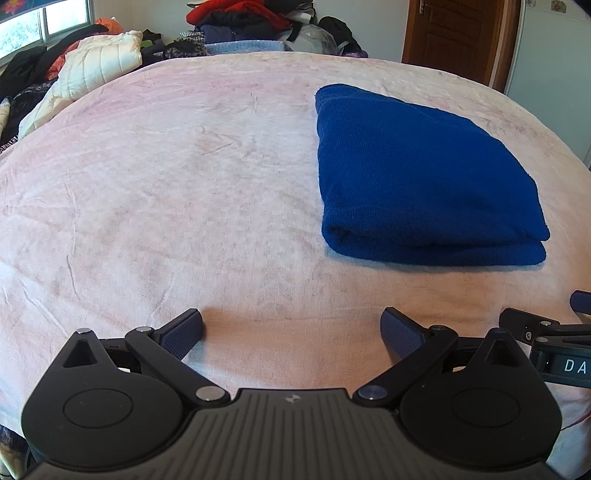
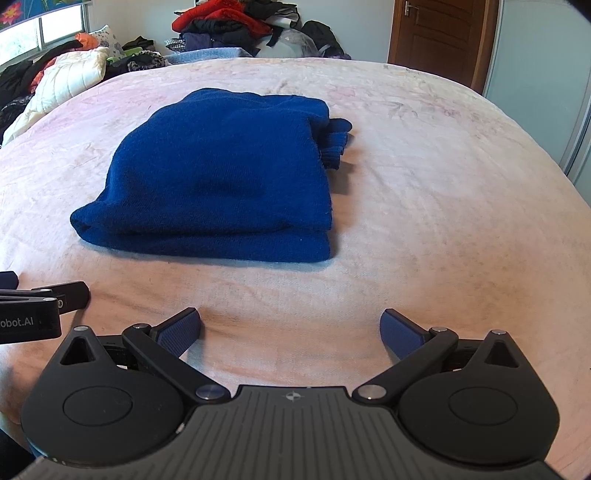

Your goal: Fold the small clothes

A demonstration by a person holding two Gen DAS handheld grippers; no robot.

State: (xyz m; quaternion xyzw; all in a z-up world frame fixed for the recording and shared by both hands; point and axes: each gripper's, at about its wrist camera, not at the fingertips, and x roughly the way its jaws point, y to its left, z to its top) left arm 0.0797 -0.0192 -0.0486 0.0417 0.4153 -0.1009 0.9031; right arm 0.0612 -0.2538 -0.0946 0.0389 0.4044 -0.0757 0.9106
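Observation:
A dark blue knitted garment point(image 1: 417, 177) lies folded into a thick rectangle on the pale pink bed cover point(image 1: 184, 184). In the right wrist view the same garment point(image 2: 221, 177) sits left of centre, with a ribbed cuff point(image 2: 334, 142) sticking out at its right side. My left gripper point(image 1: 291, 332) is open, low over the bed near its front edge, left of the garment and apart from it. My right gripper point(image 2: 290, 330) is open too, nothing between its fingers, short of the garment's near fold. Each gripper shows at the edge of the other's view.
A heap of mixed clothes point(image 1: 251, 26) is piled past the far end of the bed. A white quilted jacket point(image 1: 92, 70) and dark clothing lie at the far left under a window point(image 1: 44, 22). A brown door point(image 2: 439, 37) stands at the back right.

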